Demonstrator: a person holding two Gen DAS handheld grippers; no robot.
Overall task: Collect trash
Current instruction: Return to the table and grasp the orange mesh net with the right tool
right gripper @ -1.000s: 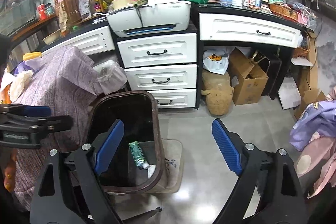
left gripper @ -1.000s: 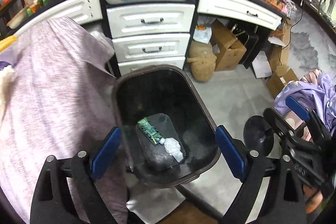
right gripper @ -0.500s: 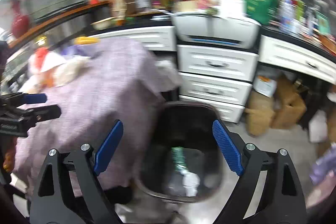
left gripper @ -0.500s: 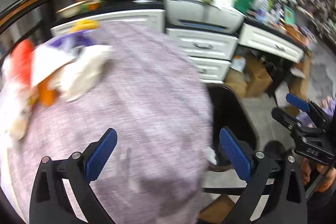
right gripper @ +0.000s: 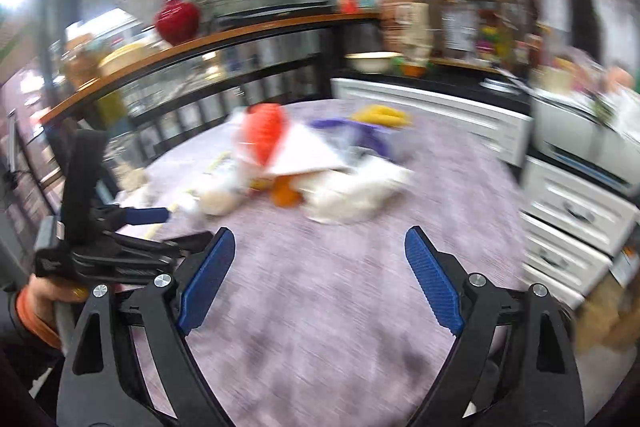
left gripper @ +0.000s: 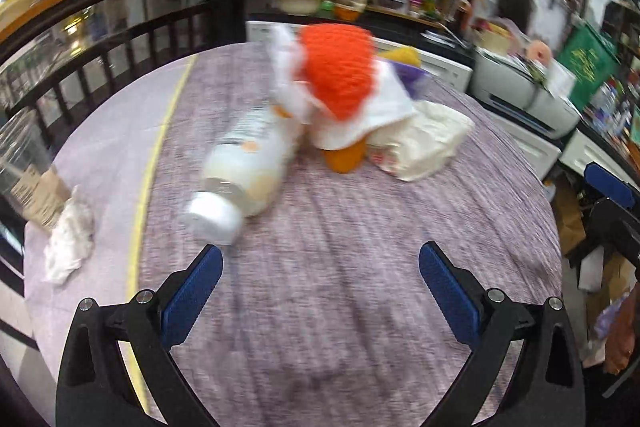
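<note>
A white plastic bottle (left gripper: pixel 240 175) lies on its side on the purple tablecloth (left gripper: pixel 360 247), its cap toward me. Behind it sit an orange net (left gripper: pixel 338 71) over white paper, an orange fruit (left gripper: pixel 345 157) and a white wrapper (left gripper: pixel 424 143). A crumpled white tissue (left gripper: pixel 68 243) lies at the left by a clear cup (left gripper: pixel 24 163). My left gripper (left gripper: pixel 320 287) is open and empty, just short of the bottle. My right gripper (right gripper: pixel 320 275) is open and empty over the cloth; the same pile (right gripper: pixel 296 155) lies ahead, blurred. The bin is out of view.
A dark railing (left gripper: pixel 120 43) and wooden ledge with a red vase (right gripper: pixel 176 15) run behind the table. White drawers (right gripper: pixel 572 211) and a printer (left gripper: pixel 528 103) stand at the right. The left gripper's body (right gripper: pixel 100 239) shows at the right wrist view's left.
Both grippers have swung left, away from the black bin on the floor, and now face the tabletop with the bottle and trash pile. Both stay open and empty.
</note>
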